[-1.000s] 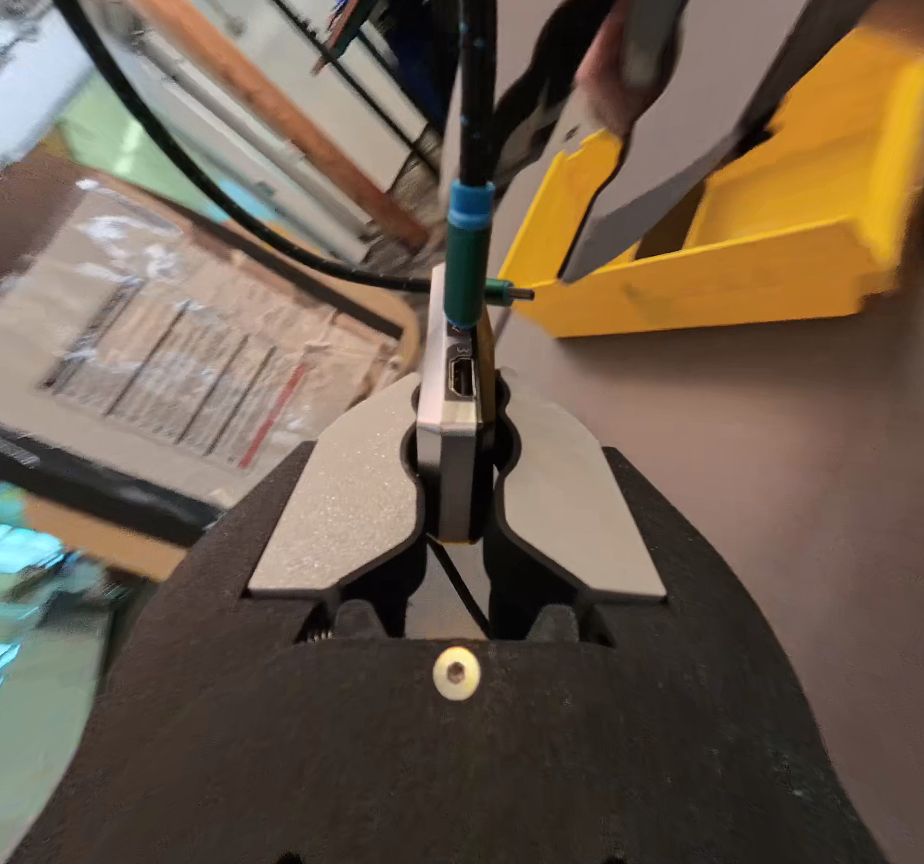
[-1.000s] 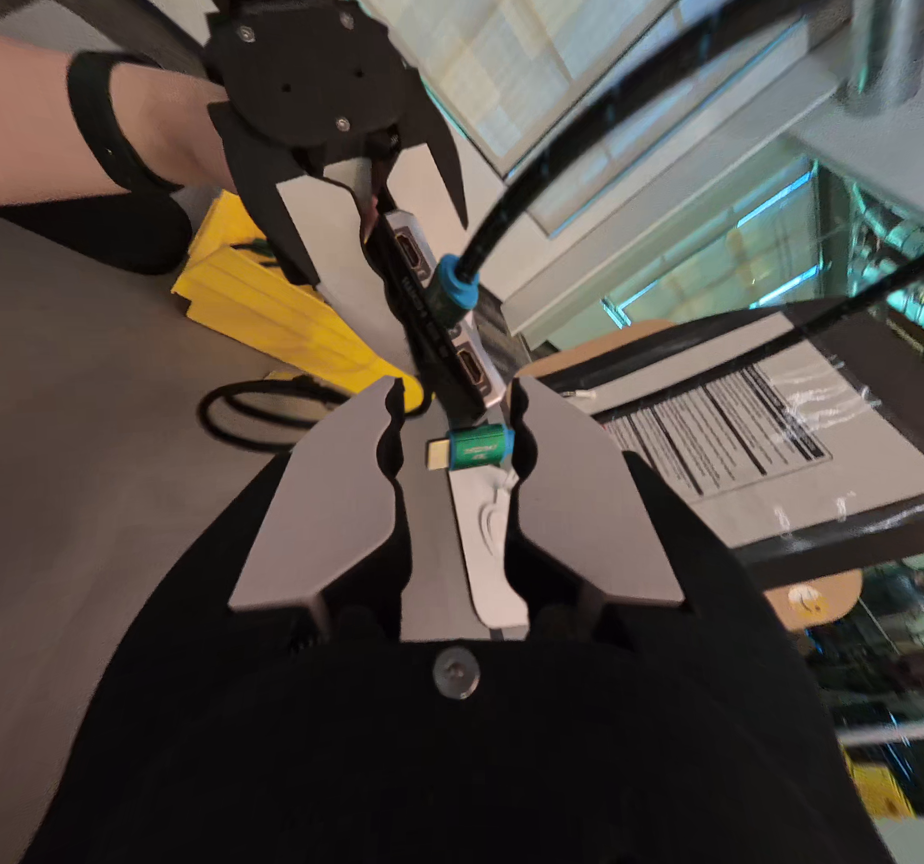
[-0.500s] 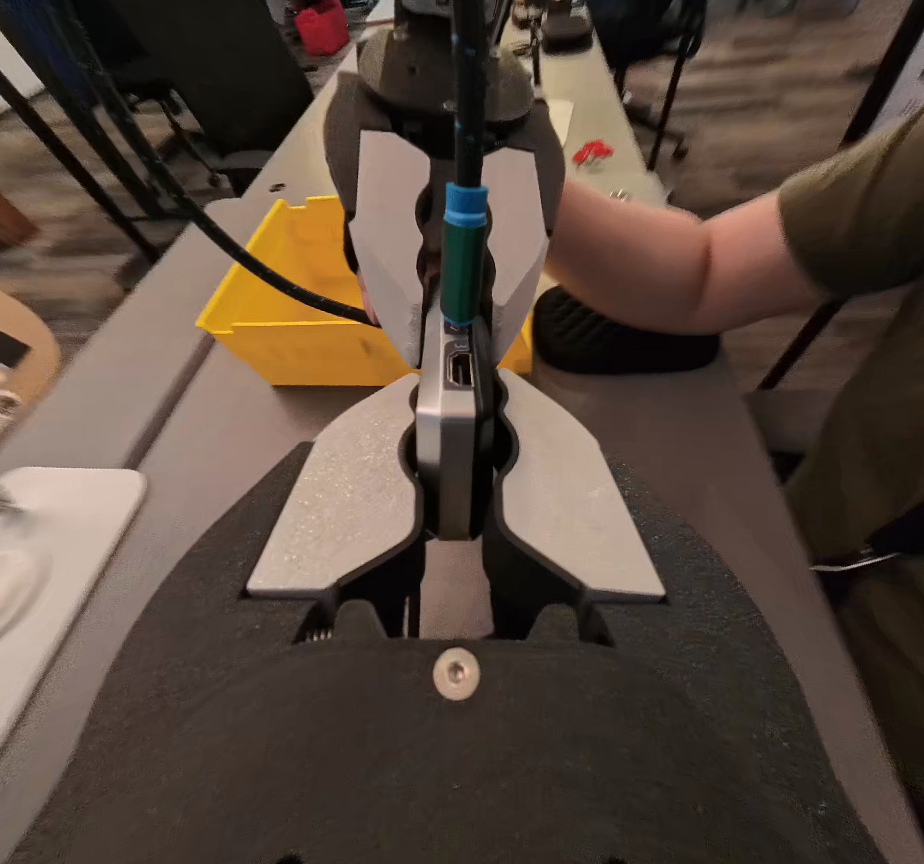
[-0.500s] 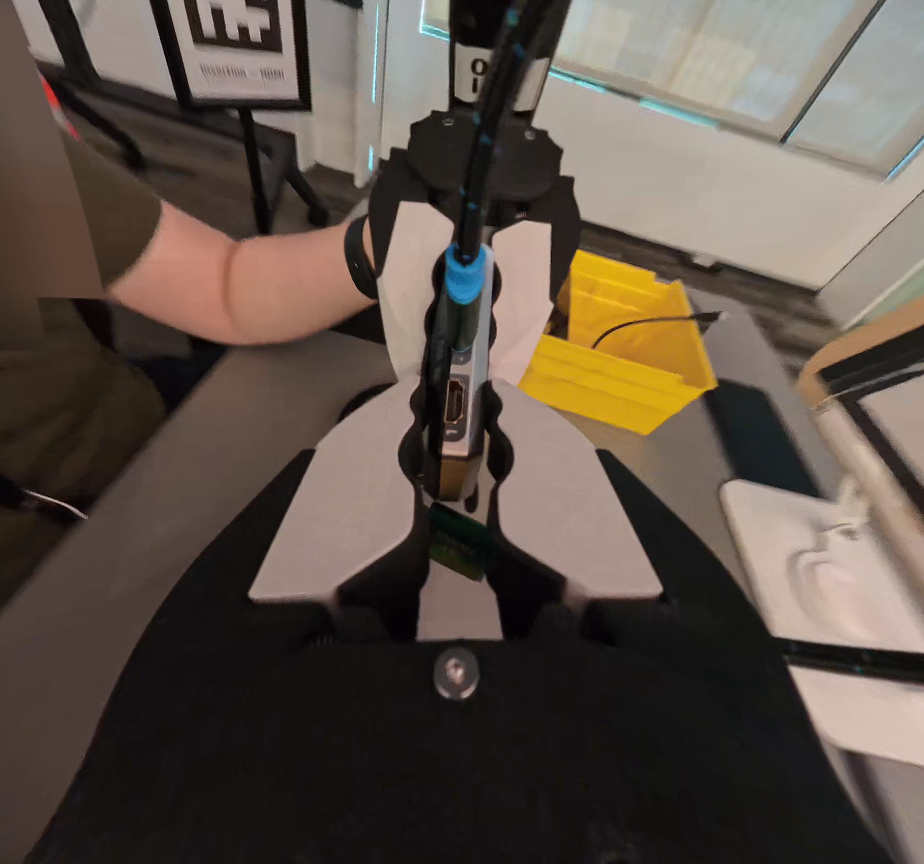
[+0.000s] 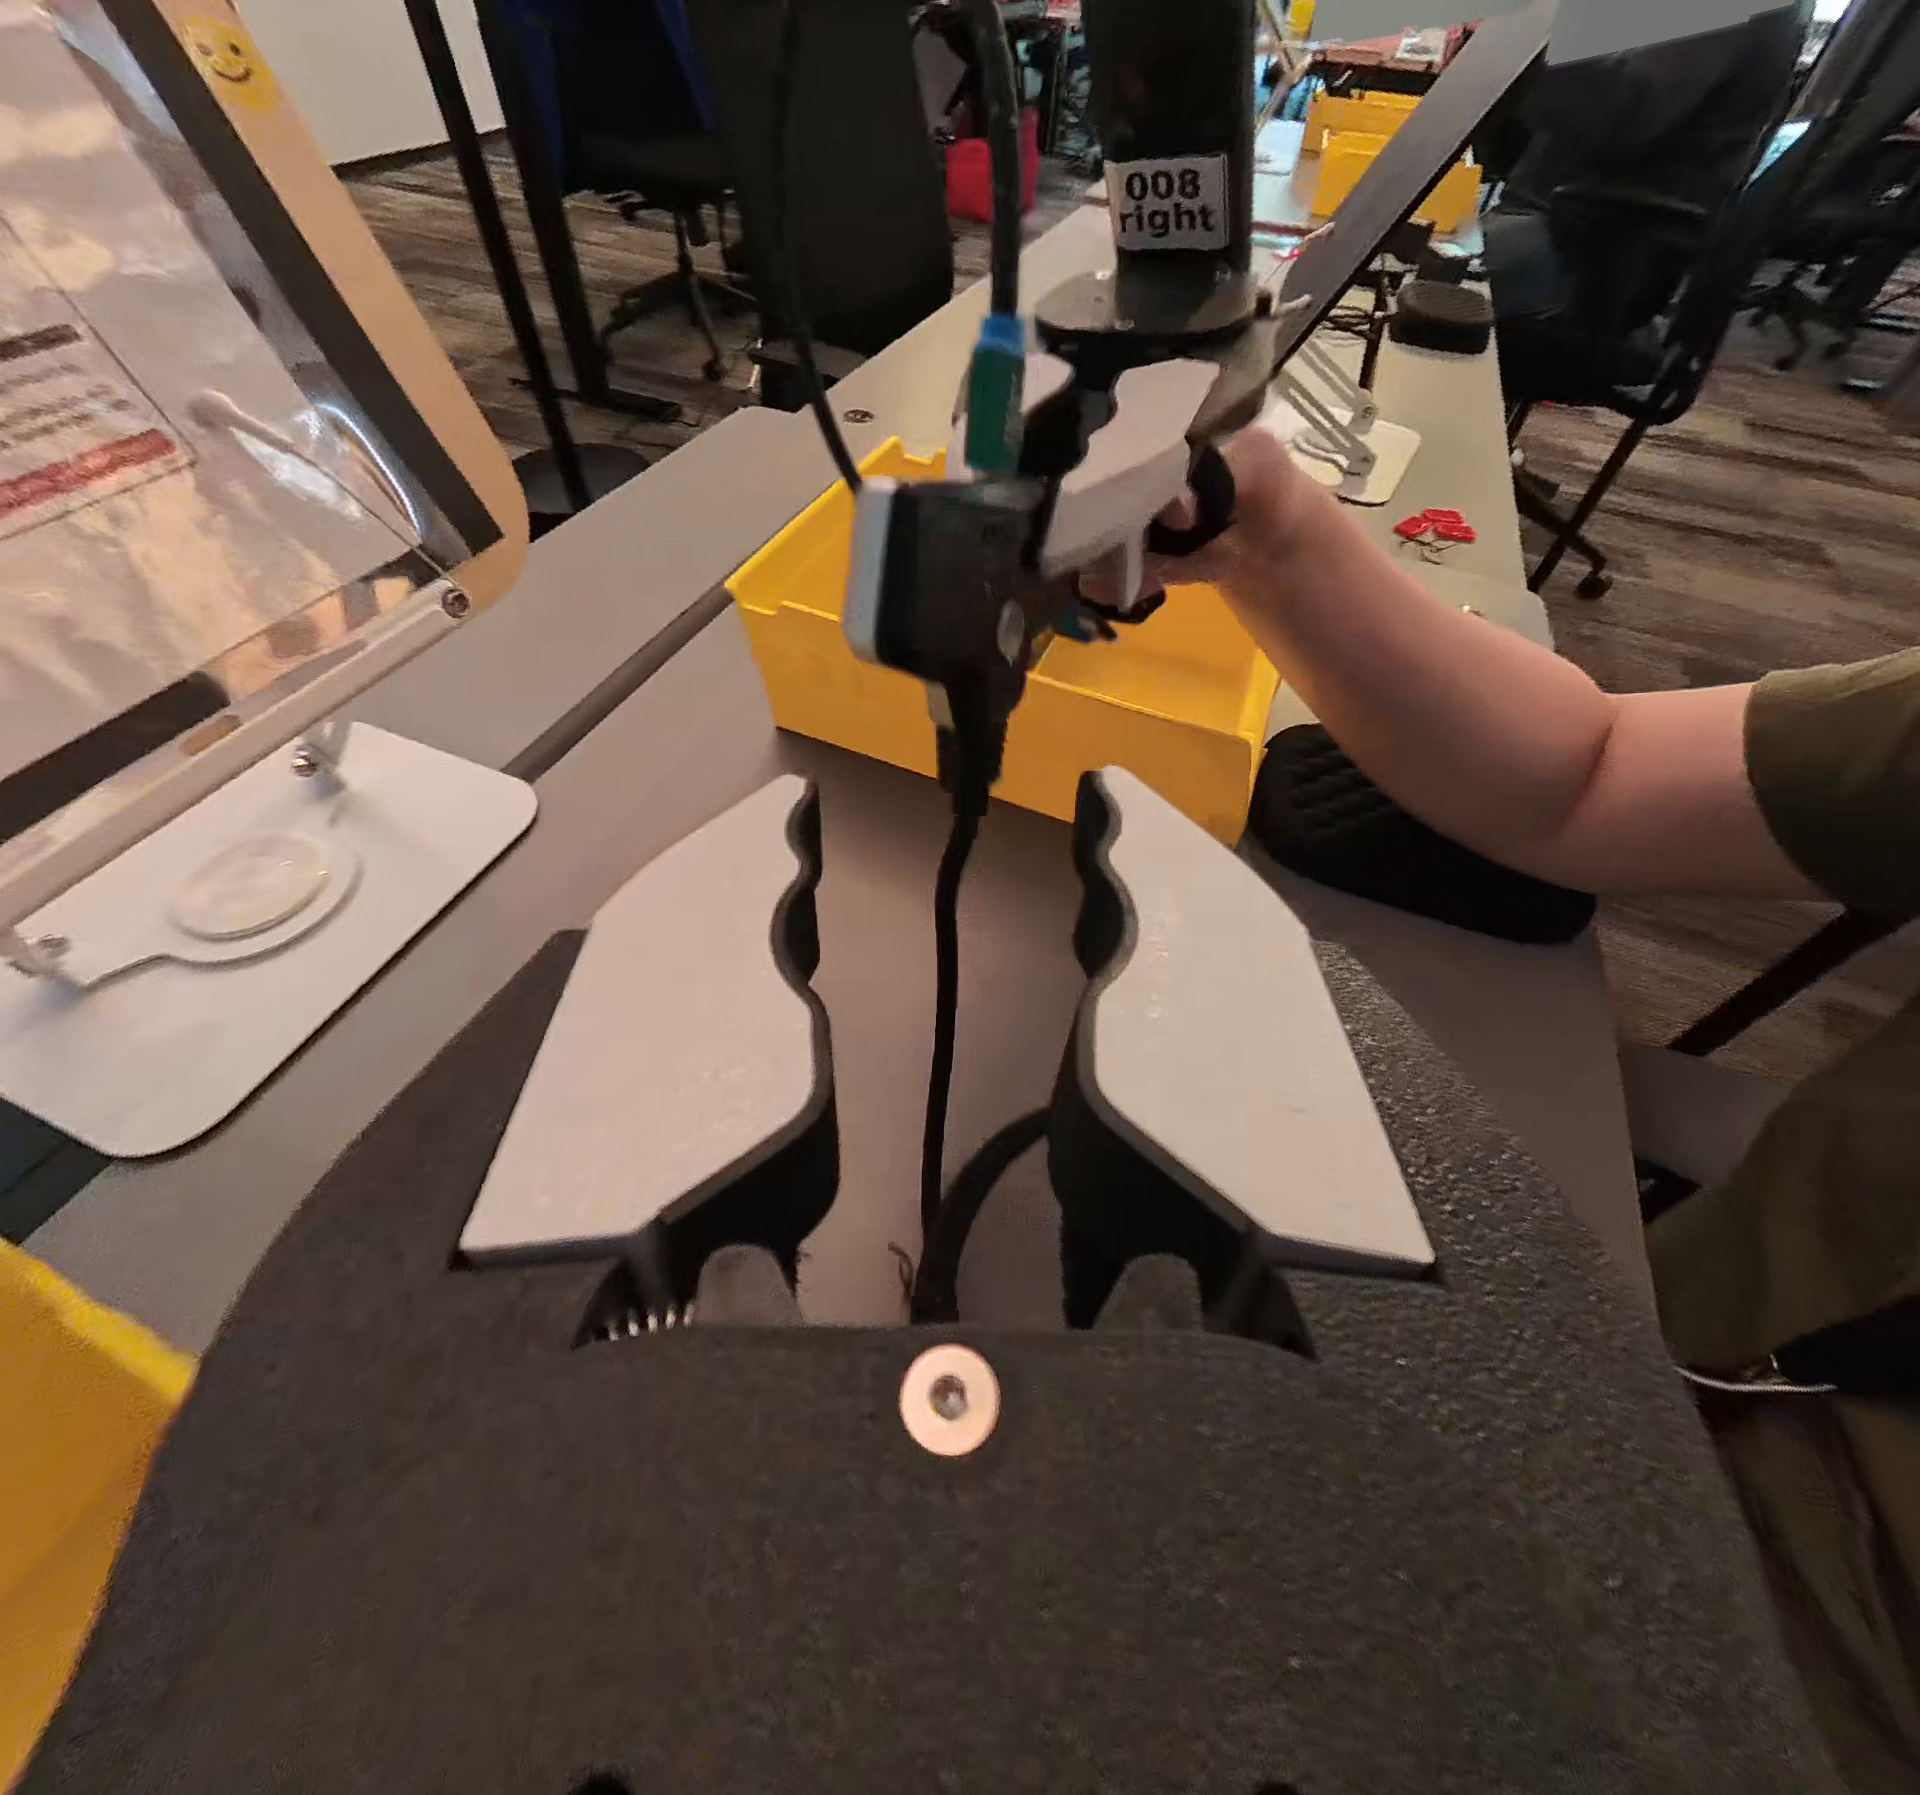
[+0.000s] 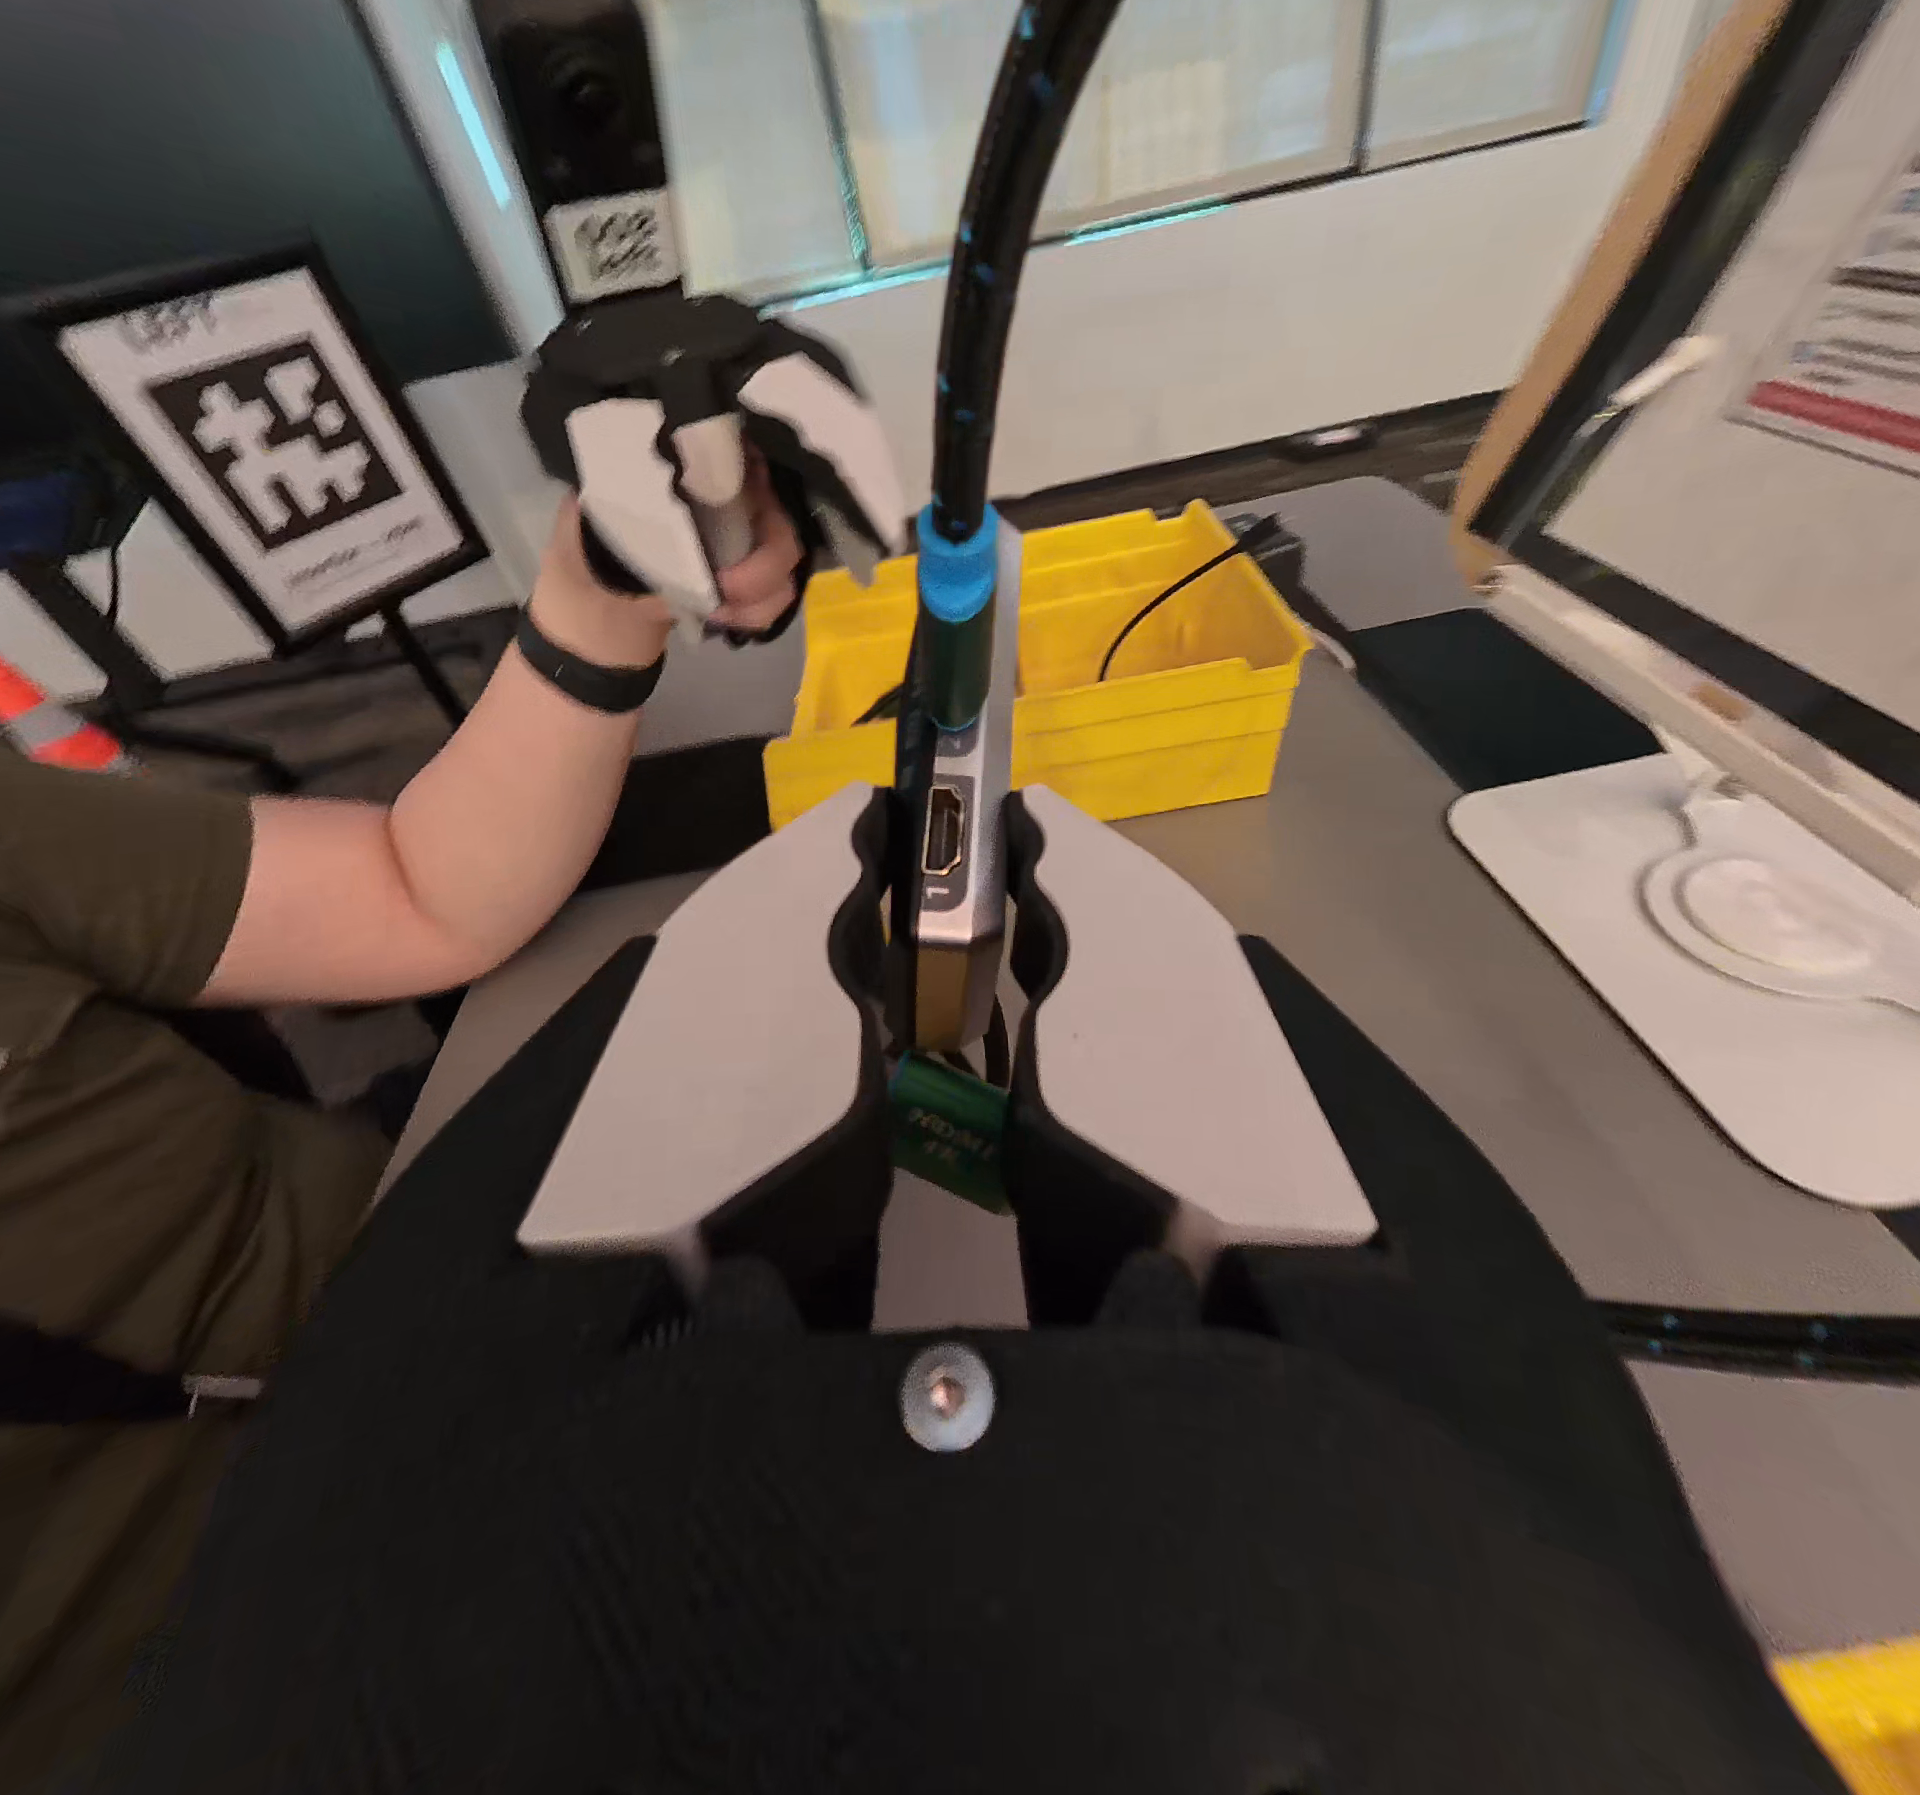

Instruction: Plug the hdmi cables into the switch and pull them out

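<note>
So the left gripper [image 5: 943, 898] is wide open with nothing between its fingers, just a black cable [image 5: 943, 997] trailing down through the gap. At about 12 o'clock from it, the right gripper [image 5: 1049, 488] has the switch [image 5: 920, 582] pinched, held up in the air in front of the yellow bin [image 5: 1132, 717]. In the right wrist view the switch [image 6: 951, 872] sits edge-on between the closed fingers, one hdmi cable [image 6: 961, 623] plugged in at 12 o'clock, an empty port just below it, and a loose green plug [image 6: 948, 1132] tucked at 6 o'clock near the palm.

Looks like a handover just wrapped up, and the free plug probably goes in next. Best bet: the right side keeps the switch squeezed steady and the empty port facing out, while the left grabs a plug by its body, not the cord, and lines it up straight.

Compared with half a second ago, the left gripper was the one clamping the switch; now it's let go and backed off, and the right has it alone.
</note>
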`<act>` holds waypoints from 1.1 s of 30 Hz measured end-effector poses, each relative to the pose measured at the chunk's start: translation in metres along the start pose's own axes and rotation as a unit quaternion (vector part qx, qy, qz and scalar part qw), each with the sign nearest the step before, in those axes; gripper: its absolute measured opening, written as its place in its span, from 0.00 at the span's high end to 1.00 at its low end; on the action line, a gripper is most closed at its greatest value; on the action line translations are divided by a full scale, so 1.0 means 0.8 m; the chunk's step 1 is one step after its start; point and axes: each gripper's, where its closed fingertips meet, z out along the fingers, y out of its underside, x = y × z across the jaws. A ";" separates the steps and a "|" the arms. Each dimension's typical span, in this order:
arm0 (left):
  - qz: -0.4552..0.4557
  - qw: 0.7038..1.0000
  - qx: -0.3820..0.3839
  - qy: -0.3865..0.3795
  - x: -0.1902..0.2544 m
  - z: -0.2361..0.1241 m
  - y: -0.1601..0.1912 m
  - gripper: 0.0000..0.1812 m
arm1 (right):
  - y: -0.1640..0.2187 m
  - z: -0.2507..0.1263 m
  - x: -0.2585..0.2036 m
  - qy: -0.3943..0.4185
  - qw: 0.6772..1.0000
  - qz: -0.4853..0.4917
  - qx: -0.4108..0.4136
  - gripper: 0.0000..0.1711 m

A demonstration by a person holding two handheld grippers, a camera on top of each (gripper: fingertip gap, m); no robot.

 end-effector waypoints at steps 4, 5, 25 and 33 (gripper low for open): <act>0.024 0.999 -0.043 -0.016 0.004 -0.002 0.009 0.75 | -0.031 -0.034 0.026 0.048 0.994 0.059 0.077 0.88; 0.034 0.998 -0.052 -0.018 0.006 -0.002 0.010 0.75 | -0.035 -0.041 0.028 0.061 0.994 0.053 0.079 0.88; 0.058 0.998 -0.001 -0.016 0.014 -0.047 -0.016 0.78 | -0.271 -0.287 0.038 0.390 0.914 -0.068 0.094 0.88; 0.074 0.997 -0.023 -0.002 0.022 -0.037 -0.007 0.78 | -0.215 -0.333 0.081 0.452 0.891 -0.038 0.017 0.88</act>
